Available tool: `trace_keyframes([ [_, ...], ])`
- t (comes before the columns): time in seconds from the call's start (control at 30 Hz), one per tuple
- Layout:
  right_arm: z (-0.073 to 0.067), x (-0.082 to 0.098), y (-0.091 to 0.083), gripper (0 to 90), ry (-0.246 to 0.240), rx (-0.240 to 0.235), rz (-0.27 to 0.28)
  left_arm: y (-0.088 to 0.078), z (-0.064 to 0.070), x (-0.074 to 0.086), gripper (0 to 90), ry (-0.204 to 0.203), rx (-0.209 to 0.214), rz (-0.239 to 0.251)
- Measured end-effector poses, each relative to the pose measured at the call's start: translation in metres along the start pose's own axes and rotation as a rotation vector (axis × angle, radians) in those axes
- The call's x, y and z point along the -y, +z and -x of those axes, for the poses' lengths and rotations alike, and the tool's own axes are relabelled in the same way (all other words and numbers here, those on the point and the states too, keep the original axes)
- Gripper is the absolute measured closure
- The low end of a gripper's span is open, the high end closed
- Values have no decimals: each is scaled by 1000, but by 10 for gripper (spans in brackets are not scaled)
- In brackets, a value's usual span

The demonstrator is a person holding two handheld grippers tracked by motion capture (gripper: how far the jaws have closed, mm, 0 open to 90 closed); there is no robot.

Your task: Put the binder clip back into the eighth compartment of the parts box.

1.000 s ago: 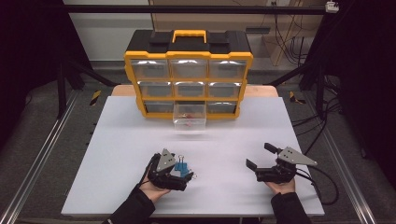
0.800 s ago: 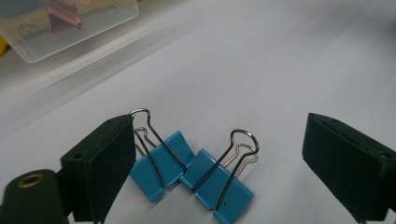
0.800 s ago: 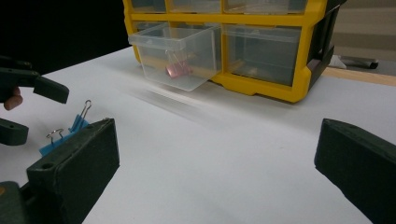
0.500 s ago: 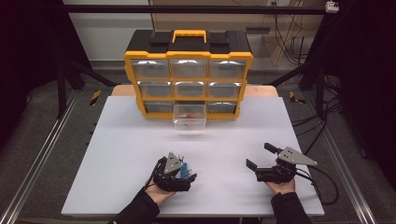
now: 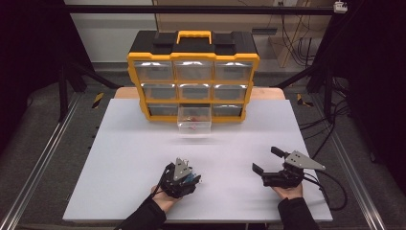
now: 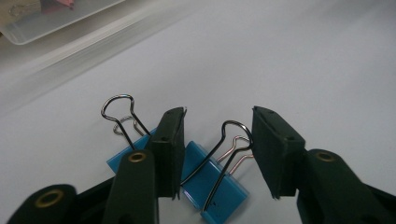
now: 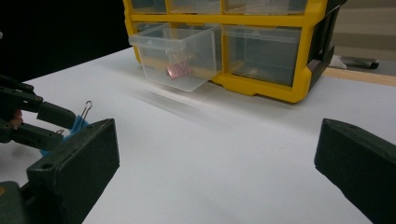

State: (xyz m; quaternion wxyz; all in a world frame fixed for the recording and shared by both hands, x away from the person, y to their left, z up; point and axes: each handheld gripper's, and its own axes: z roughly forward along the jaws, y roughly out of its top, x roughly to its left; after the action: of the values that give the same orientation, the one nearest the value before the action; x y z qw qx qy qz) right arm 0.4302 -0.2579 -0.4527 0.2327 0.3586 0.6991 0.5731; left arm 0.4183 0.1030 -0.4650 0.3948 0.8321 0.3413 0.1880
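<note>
While lying flat on the white bench [image 5: 119,143], two blue binder clips sit at the left tongs [image 6: 217,154]: one clip [image 6: 219,191] btw the jaws w/ its wire handles up, not clearly pinched yet; other clip [image 6: 126,154] just outside the left jaw. Jaws have just been closing, now narrow-ish. Right tongs [image 5: 267,162] well apart to the side, spread wide, nothing btw them. Far ahead of both: yellow drawer organizer [image 5: 193,76], bottom-middle clear drawer [image 5: 194,125] pulled out, pink item inside.
</note>
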Motion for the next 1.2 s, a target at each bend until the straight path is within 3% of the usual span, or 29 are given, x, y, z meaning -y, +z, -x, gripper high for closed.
trace_keyframes([
  [0.4,0,0,0,5,-2,-3,3,0,6,-1,700,4,-8,-12],
  [0.7,0,0,-1,5,0,-2,2,-1,8,-2,719,1,-37,-14],
  [0.97,0,-1,-1,5,1,0,3,-7,5,-2,734,-17,-42,-17],
  [1.2,0,-1,-1,5,8,1,7,-17,-1,2,755,-57,-54,-14],
])
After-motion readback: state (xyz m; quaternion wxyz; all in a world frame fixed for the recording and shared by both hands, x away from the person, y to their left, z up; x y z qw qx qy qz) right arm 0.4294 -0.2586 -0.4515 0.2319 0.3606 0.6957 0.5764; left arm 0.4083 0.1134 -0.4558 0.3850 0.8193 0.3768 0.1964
